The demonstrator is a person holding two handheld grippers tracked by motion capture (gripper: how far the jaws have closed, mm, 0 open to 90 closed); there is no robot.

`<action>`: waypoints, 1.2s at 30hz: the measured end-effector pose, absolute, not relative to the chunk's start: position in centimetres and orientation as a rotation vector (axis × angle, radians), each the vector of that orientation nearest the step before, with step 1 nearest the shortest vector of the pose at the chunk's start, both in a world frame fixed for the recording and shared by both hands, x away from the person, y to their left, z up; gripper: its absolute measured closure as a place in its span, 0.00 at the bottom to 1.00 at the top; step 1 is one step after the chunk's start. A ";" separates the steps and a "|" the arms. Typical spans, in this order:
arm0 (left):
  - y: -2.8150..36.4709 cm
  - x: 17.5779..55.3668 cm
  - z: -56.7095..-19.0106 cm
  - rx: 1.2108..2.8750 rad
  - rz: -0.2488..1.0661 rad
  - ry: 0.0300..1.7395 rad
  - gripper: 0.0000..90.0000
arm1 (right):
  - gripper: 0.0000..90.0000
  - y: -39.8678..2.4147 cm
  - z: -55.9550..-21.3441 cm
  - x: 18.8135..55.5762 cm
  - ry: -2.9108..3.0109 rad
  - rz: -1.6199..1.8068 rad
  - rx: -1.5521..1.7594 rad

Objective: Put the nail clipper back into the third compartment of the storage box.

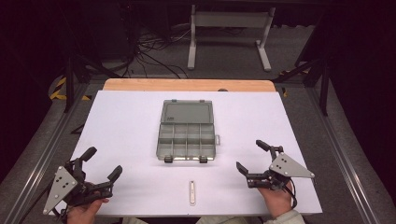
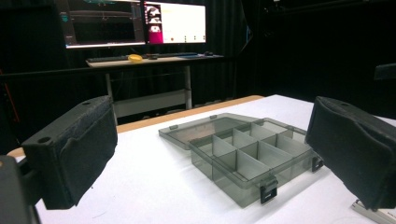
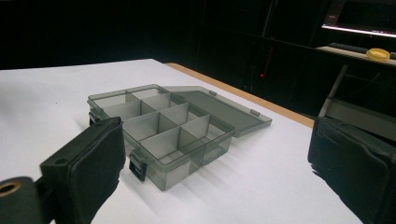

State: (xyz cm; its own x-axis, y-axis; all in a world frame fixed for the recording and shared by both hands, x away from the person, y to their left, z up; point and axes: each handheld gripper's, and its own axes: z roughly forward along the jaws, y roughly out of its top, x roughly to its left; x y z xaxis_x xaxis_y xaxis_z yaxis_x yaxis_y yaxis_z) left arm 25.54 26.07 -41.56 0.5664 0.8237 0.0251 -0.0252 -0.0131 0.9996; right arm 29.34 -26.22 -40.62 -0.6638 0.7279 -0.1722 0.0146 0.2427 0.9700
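Observation:
A smoky grey plastic organizer box (image 1: 187, 140) lies in the middle of the white table with its lid (image 1: 187, 113) folded flat away from me. Its several compartments look empty (image 2: 252, 154) (image 3: 161, 123). A small white oblong piece (image 1: 192, 192) lies near the front edge, between my hands. My left gripper (image 1: 102, 163) hovers at the front left, jaws wide apart and holding nothing. My right gripper (image 1: 254, 156) stands at the front right, also open and empty. The box sits ahead between the jaws in each gripper view.
The white table top (image 1: 126, 121) ends in a wooden strip (image 1: 187, 85) at the far edge. Beyond it stand a desk frame (image 1: 229, 32) and floor cables (image 1: 154, 51). Monitors (image 2: 135, 21) glow on a desk in the dark background.

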 end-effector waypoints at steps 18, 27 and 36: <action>26.1 25.5 -41.6 1.440 0.778 0.741 0.03 | 0.05 -26.0 -40.6 29.3 1.912 1.475 0.665; 26.2 25.5 -41.5 1.446 0.785 0.745 0.03 | 0.05 -25.3 -40.3 29.6 1.939 1.474 0.660; 26.1 25.5 -41.5 1.451 0.789 0.743 0.03 | 0.05 -23.3 -39.4 30.2 1.985 1.514 0.629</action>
State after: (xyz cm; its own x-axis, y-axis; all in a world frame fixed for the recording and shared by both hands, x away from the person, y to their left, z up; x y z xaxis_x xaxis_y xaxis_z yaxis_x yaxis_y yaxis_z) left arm 25.46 26.12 -41.49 0.5565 0.8301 0.0336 -0.0163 -0.0295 0.9994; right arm 30.16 -23.33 -39.35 -0.7336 0.6630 -0.1493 0.0314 0.2524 0.9671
